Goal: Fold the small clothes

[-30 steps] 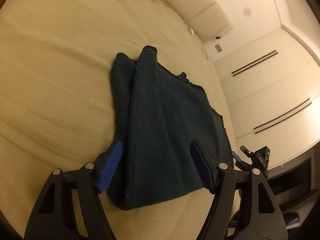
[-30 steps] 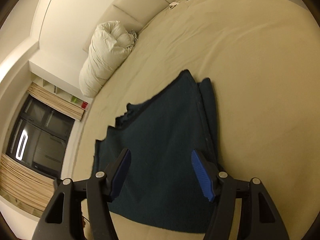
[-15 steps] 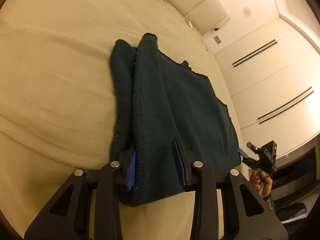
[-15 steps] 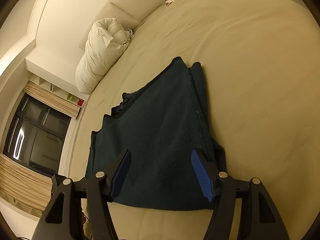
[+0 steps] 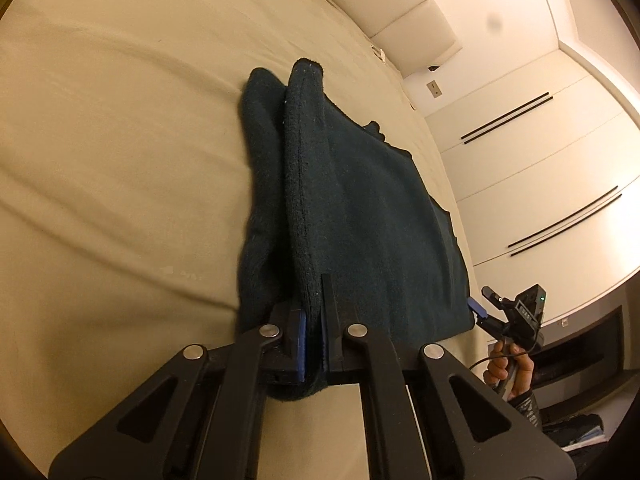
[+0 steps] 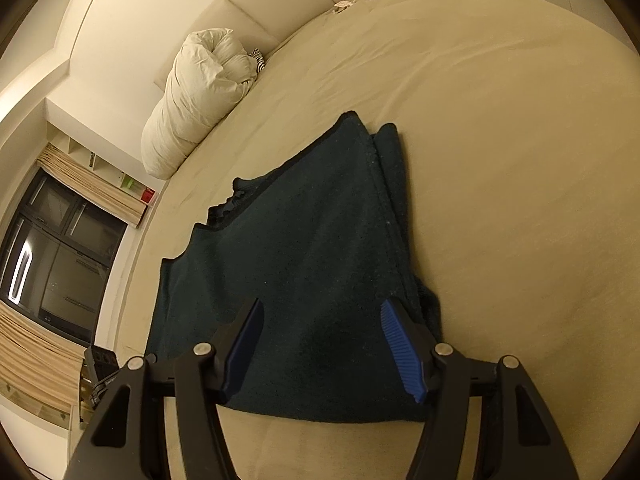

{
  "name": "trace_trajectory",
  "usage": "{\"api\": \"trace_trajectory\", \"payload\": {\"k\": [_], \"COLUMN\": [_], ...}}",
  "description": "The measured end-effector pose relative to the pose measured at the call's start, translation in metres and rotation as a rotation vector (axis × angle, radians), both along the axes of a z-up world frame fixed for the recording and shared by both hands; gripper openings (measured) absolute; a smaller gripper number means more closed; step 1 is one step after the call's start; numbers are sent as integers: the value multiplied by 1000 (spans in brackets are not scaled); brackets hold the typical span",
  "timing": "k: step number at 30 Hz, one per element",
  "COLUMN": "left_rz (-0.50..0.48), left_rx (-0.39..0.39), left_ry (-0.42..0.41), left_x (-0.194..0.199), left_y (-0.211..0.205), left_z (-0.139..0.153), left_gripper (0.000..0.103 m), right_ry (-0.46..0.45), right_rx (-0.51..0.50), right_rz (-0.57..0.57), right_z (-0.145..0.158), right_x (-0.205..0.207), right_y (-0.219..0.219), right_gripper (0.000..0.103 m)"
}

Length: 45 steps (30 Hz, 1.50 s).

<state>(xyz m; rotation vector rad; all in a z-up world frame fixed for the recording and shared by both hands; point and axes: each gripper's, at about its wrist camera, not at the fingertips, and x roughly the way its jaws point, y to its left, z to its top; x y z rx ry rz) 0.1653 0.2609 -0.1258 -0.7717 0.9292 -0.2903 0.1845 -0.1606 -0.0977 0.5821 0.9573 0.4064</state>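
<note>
A dark teal fleece garment (image 5: 360, 208) lies partly folded on the beige bed; it also shows in the right wrist view (image 6: 304, 264). My left gripper (image 5: 314, 320) is shut on the garment's raised folded edge at its near corner. My right gripper (image 6: 324, 344) is open, its blue pads (image 6: 400, 344) standing over the garment's near edge, apart from the cloth. The right gripper also shows in the left wrist view (image 5: 486, 312) at the garment's far corner, held by a hand.
The beige bed sheet (image 6: 500, 160) spreads wide around the garment. A rolled white duvet (image 6: 200, 96) lies by the padded headboard (image 5: 400, 12). A dark window with curtains (image 6: 52, 256) is at left. White wardrobe doors (image 5: 540, 168) stand beyond the bed.
My left gripper has closed from wide open onto the garment's folded edge and lifted it into a ridge. My right gripper stays open and has moved in over the garment.
</note>
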Motion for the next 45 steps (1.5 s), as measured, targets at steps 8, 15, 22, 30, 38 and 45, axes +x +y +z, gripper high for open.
{"api": "trace_trajectory", "payload": {"k": [8,15,22,30,38,45], "left_rz": [65,81,88,87,78,88], "left_rx": [-73,-139,-157,-144,-82,-168], "left_ry": [43,33,45,59,77,78], "left_x": [-22,-5,-8,-6,-4,-9], "left_y": [11,19,19,19,14,23], "left_z": [-24,-22,-30,-31,-28,-37], "left_gripper": [3,4,4,5,5,6], "right_ry": [-23,-46,-46,-11,34,71], "right_rx": [-48,-78,-76,-208,-136,-10], "right_rz": [-20,-88,-128,-62,-127,-97], "right_z": [-1,-3,3,-8,-19,-39], "right_x": [-8,-20,-16,-22,-38,-40], "right_y": [-3,-10,-21,-11,-24,-35], "right_gripper": [64,57,58,9,7,8]}}
